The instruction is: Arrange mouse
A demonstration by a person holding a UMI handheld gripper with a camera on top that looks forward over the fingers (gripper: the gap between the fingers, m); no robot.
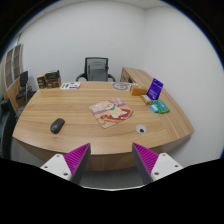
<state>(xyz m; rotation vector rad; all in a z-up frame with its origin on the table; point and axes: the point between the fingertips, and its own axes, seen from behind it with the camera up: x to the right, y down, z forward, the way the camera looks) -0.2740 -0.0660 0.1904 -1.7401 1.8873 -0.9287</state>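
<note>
A dark mouse [57, 125] lies on the wooden table [80, 128], left of a flat pad or magazine [110, 112] with a red and pale print. My gripper [110, 160] hovers above the table's near edge, well short of the mouse, which sits ahead and to the left of the fingers. The fingers [72, 159] stand wide apart with their magenta pads facing each other and nothing between them.
A small white round object [141, 129] lies right of the magazine. A purple box [155, 90] and a teal item [158, 104] sit at the right side. A black office chair [95, 69] stands behind the table, books [48, 80] at far left.
</note>
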